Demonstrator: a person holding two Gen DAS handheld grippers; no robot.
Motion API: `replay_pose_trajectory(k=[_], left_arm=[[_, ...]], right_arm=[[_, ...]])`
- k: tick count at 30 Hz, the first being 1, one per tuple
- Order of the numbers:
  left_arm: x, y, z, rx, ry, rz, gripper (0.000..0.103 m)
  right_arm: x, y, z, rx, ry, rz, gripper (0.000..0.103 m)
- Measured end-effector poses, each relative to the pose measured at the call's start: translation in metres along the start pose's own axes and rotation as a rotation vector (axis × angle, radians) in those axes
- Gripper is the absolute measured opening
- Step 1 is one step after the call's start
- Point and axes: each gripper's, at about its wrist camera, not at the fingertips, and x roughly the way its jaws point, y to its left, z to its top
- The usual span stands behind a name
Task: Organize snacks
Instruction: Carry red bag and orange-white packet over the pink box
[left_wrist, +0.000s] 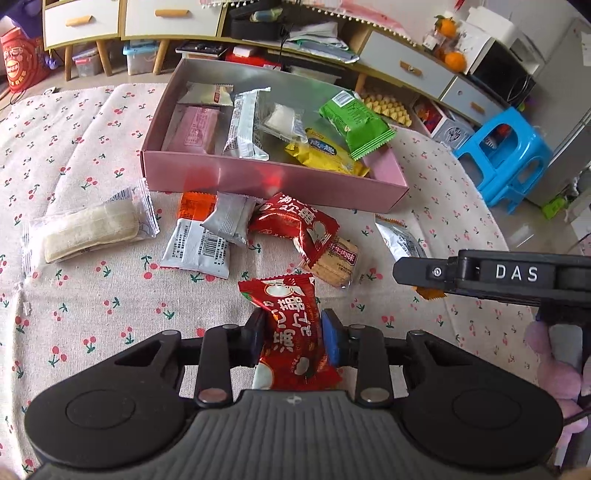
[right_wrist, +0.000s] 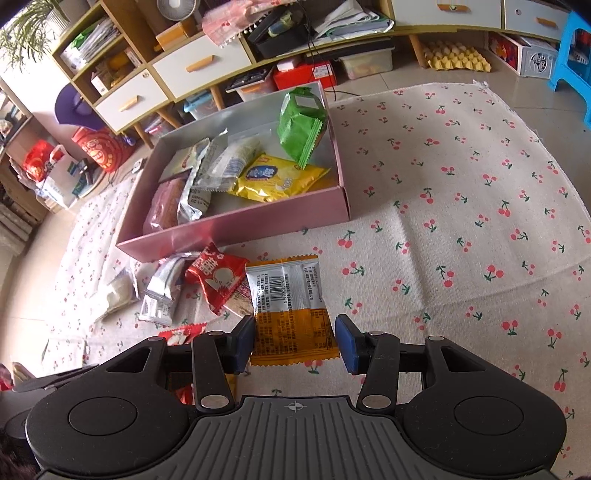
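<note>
1. Clear-wrapped wafer (left_wrist: 90, 230) lies far left on the cherry-print cloth (left_wrist: 92, 295), apart from the rest.
2. Loose pile just in front of the pink box (left_wrist: 273, 181): white packet with barcode (left_wrist: 197, 243), small grey packet (left_wrist: 229, 218) on top of it, red packet (left_wrist: 295, 225) touching a cracker pack (left_wrist: 338, 264).
3. Left gripper (left_wrist: 293, 341) is clamped on a red snack packet (left_wrist: 291, 332), pads pressing both sides; lifted or on the cloth, hard to tell.
4. Box holds pink, silver, yellow (left_wrist: 325, 153) and green (left_wrist: 354, 122) packets.
5. Right gripper (right_wrist: 295, 341) straddles an orange-and-silver packet (right_wrist: 290, 310) flat on the cloth; left pad about touching, right pad clear, so not gripping.
</note>
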Motion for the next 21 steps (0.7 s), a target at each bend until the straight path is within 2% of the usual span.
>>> replay_pose_trajectory(k=[7, 14, 21], left_arm=[[-0.022, 0.010, 0.011, -0.042, -0.053, -0.041, 0.029], [-0.030, 0.028, 0.036, -0.096, -0.119, -0.010, 0.029], [-0.022, 0.040, 0.068, -0.148, -0.167, 0.004, 0.029]], right_arm=[[-0.003, 0.011, 0.024, 0.063, -0.064, 0.073, 0.046], [0.014, 0.016, 0.050, 0.151, -0.101, 0.188, 0.046], [0.045, 0.007, 0.064, 0.307, -0.102, 0.296, 0.046]])
